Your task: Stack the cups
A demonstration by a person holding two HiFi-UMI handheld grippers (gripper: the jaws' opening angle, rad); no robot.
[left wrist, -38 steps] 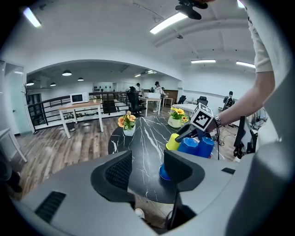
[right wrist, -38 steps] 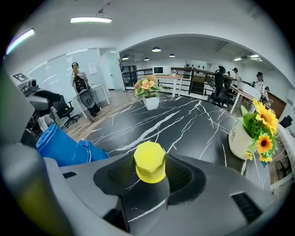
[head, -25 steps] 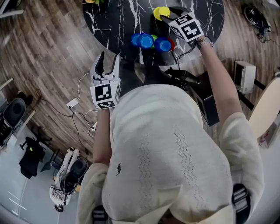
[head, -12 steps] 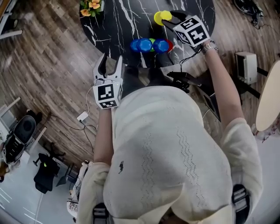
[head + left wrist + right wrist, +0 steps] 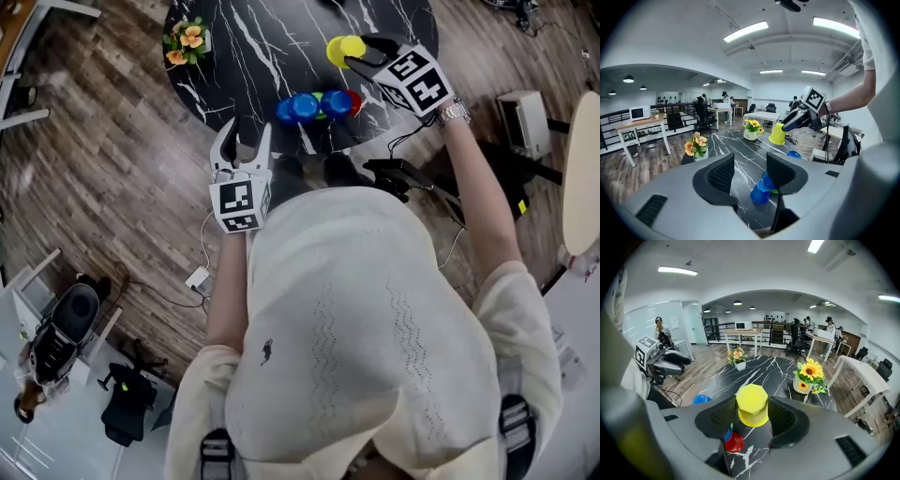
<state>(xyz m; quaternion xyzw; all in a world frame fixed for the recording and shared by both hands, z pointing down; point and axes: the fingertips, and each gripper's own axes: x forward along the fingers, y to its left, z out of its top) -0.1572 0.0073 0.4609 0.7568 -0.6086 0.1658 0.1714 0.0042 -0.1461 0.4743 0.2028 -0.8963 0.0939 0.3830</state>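
Marble table, yellow cup gripped in right gripper jaws, left gripper jaws apart

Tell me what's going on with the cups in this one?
A person works at a black marble table with a hand-held gripper in each hand. The right hand-held gripper is closed on a yellow cup, held upside down in the air above the table. The left hand-held gripper is open and empty near the table's edge. Several blue cups and a red cup sit clustered on the table, not yet stacked with the yellow one.
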